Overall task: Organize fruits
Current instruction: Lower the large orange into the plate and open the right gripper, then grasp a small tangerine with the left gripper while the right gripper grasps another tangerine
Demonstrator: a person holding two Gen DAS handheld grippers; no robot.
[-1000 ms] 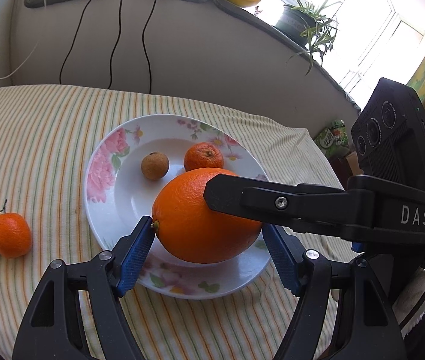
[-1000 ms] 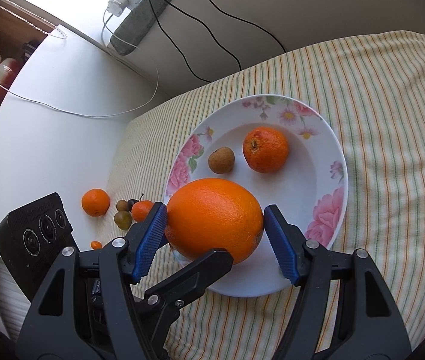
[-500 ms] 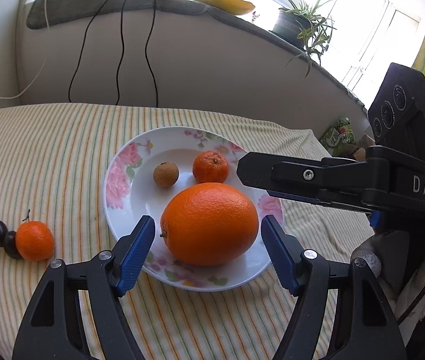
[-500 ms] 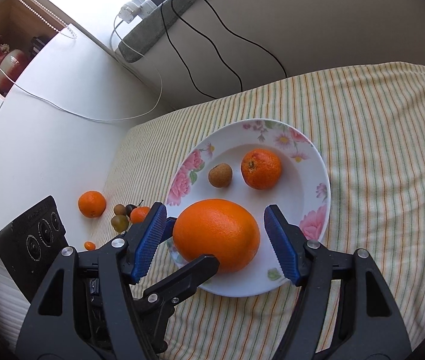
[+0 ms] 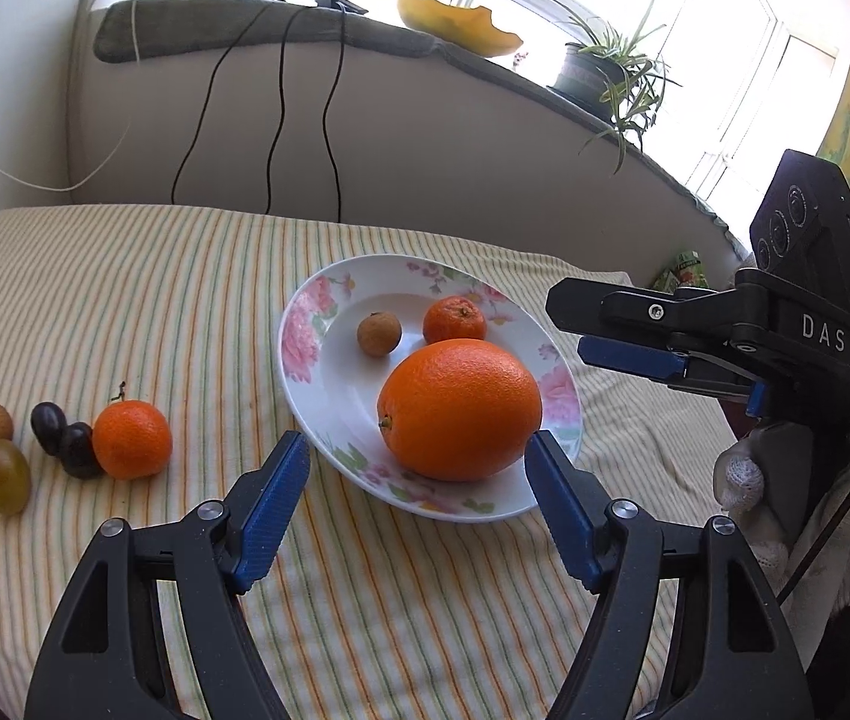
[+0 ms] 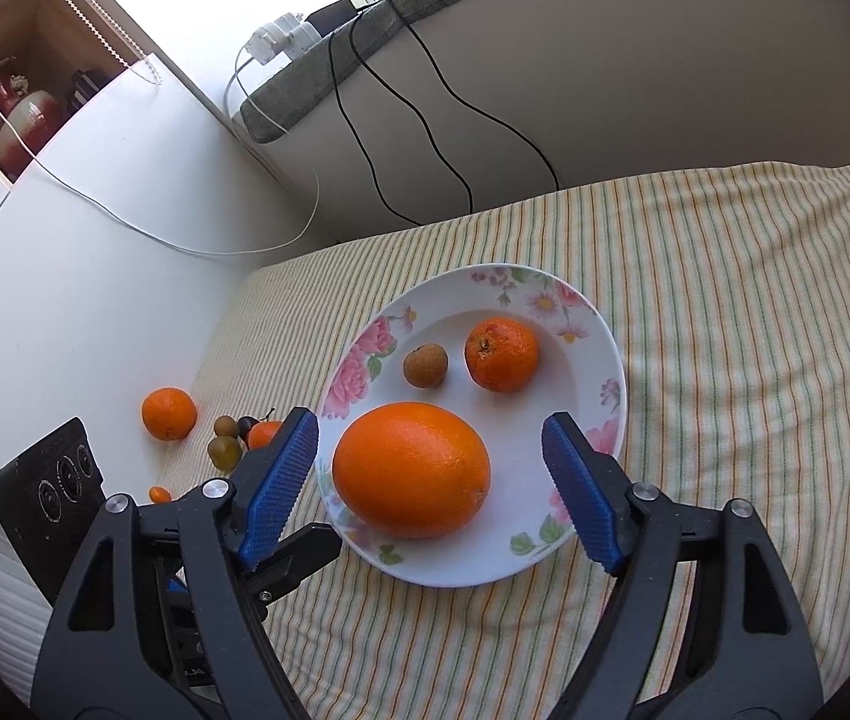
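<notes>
Fruits to be organized, largest first. Striped worktop (image 5: 143, 276) carrying everything; floral plate (image 5: 305, 354) near its middle.

Large orange (image 5: 459, 409): resting on the near side of the plate, free of both claws. Probably the heaviest item, firm, with a dimpled rind giving fair friction; round, so liable to roll. Grip across the widest part, pads level on opposite flanks.

Mandarin on plate (image 5: 454, 319) and mandarin on cloth (image 5: 132, 439): light, soft-skinned, best held with moderate squeeze only. A further mandarin (image 6: 168, 413) lying farther out, visible in the right wrist view.

Brown longan-like fruit (image 5: 379, 333): on the plate beside the mandarin; thin, brittle-looking shell.

Grapes, dark (image 5: 48, 427) and green (image 5: 2, 475): clustered left of the cloth mandarin, touching one another; small, smooth, easily crushed or squirted out. Light closure recommended.

Left claw (image 5: 419, 468): jaws apart, empty, just short of the plate's near edge. Right claw (image 6: 429, 461): jaws apart, empty, straddling the orange without touching it.

Change against one second ago: both claws then close against the orange's flanks; now withdrawn, orange released onto the plate, more of the loose fruit on the left in view.
</notes>
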